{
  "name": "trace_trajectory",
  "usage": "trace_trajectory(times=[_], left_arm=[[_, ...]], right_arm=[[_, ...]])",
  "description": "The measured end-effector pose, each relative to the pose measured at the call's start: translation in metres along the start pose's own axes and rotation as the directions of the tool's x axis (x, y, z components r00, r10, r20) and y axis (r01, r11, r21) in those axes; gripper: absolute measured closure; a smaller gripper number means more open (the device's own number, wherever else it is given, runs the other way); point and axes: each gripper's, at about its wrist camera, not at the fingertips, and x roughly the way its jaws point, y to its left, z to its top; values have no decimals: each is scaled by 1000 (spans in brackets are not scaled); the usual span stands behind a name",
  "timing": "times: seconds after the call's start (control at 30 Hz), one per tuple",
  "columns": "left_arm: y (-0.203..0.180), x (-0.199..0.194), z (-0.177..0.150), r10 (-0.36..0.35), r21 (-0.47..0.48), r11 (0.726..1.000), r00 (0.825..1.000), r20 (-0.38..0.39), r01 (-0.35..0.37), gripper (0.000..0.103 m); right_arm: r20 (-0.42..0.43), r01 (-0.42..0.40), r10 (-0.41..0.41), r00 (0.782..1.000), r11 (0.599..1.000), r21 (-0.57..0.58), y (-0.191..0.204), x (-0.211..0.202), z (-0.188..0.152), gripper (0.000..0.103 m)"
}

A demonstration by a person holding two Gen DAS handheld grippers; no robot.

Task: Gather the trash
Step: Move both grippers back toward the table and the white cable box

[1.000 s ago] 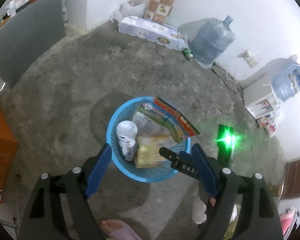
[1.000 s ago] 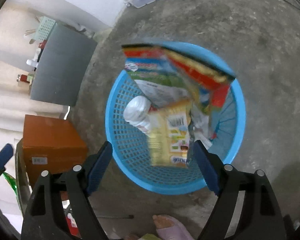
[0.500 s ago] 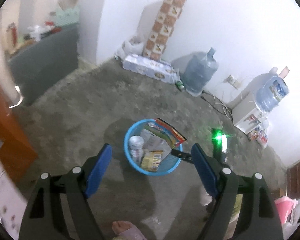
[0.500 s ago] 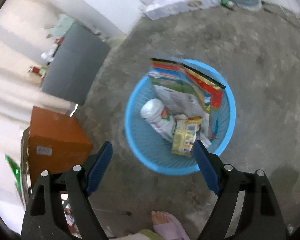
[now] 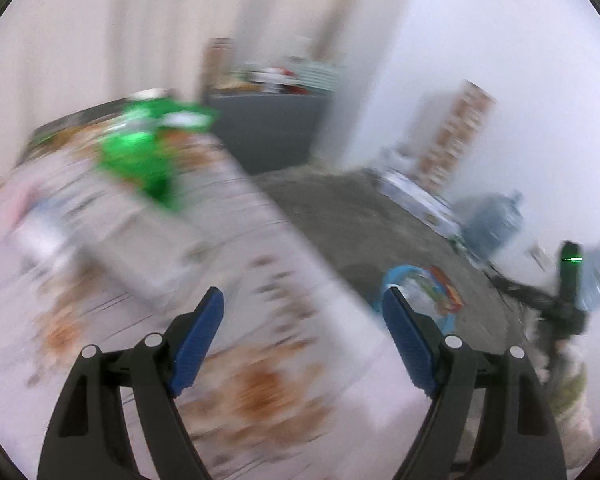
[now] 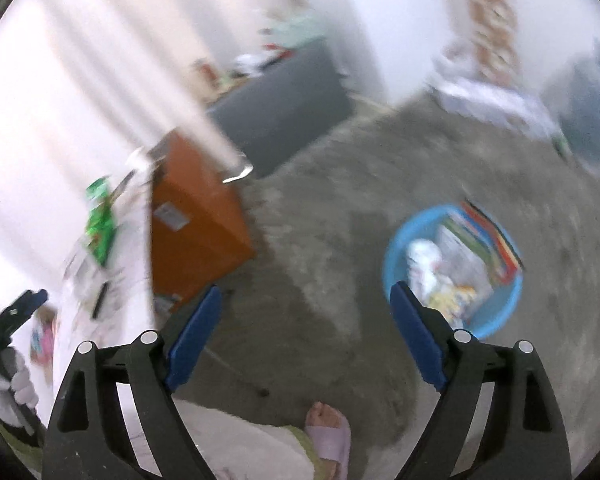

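The blue mesh basket stands on the concrete floor, with a white bottle, a colourful flat packet and a yellow packet inside. My right gripper hangs high above the floor to the basket's left; its jaws are opening and nothing is between them. My left gripper is open and empty over a table with a white patterned cloth. A green packet lies on that cloth further back, heavily blurred. The basket peeks out past the table's edge.
An orange box stands beside the table, with a dark grey cabinet behind. Water jugs and a long white pack line the far wall. A person's foot in a slipper is on the floor below.
Both grippers have lifted away from the basket and swung left. The basket now looks small and off to the right. The clothed table with the green packet has come into the left wrist view.
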Motion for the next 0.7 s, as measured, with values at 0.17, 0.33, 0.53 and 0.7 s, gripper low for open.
trace_trajectory(times=[0.17,0.33,0.53,0.7], left_arm=[[79,-40,-25,143,-181,975,989,45,-133,24],[136,-69,-36,232,-291,934,971,59,-206,24],[176,-77,-45,271,-390,890,962,36,-236,23],[194,-73,-54,264,-427,874,964,16,-232,23]], right_arm=[[-25,-130,127,992,961,-246,108,11,16,12],[-113,-258,232,966,851,-457,216,44,12,8],[-239,-333,232,943,666,-667,332,116,-11,8],[-263,-288,128,956,569,-770,381,175,-23,8]])
